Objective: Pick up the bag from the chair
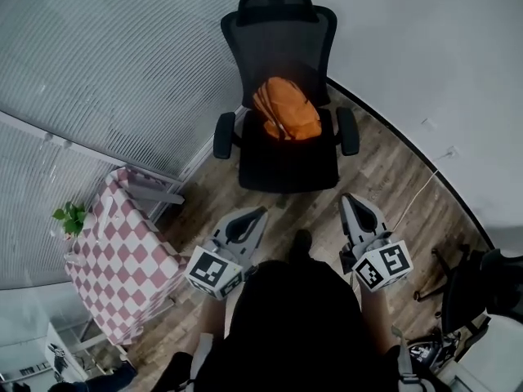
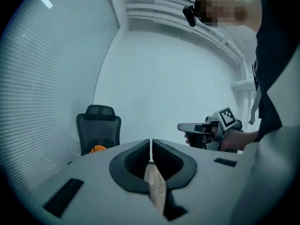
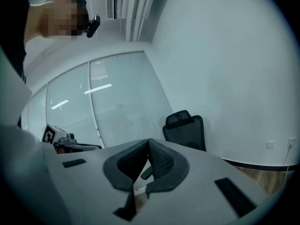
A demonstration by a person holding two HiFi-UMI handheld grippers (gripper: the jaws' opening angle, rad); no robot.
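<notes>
The orange bag (image 1: 285, 109) lies against the backrest on the seat of the black chair (image 1: 288, 166) by the far wall, well apart from the left gripper (image 1: 258, 212) and right gripper (image 1: 349, 198), both with jaws pressed together.

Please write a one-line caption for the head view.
Orange bag on the black chair; left tongs and right tongs, both shut and empty, held before it.
</notes>
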